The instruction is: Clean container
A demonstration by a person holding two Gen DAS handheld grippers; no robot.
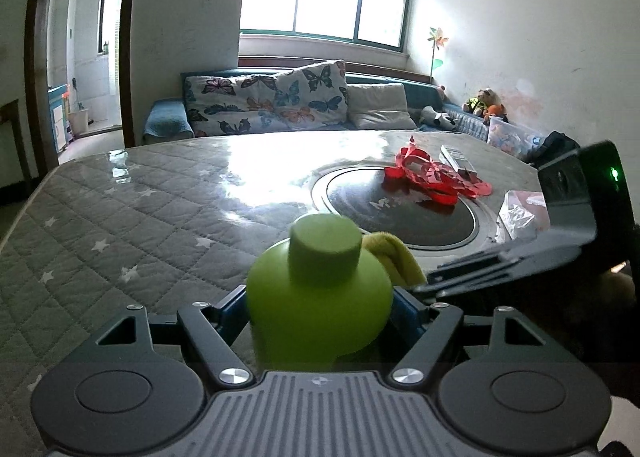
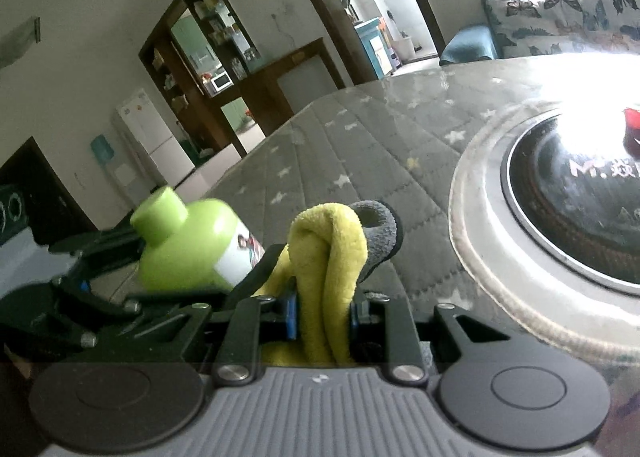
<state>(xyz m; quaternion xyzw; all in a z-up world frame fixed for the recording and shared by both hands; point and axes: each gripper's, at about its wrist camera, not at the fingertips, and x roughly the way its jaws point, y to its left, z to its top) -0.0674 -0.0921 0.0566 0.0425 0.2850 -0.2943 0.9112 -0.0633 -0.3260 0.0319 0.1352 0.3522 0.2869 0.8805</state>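
My left gripper (image 1: 320,311) is shut on a lime-green container (image 1: 318,289) with a round green cap, held above the table. It also shows in the right wrist view (image 2: 188,241), with a white label, at the left. My right gripper (image 2: 324,317) is shut on a folded yellow and grey cloth (image 2: 332,257). The cloth (image 1: 394,257) touches the container's right side in the left wrist view, where the right gripper's body (image 1: 520,249) comes in from the right.
The table has a grey quilted cover with white stars (image 1: 140,225) and a round black inset hob (image 1: 404,209). Red ribbon scraps (image 1: 432,177), a small box (image 1: 456,159) and a clear bag (image 1: 520,213) lie at the right. A sofa stands behind.
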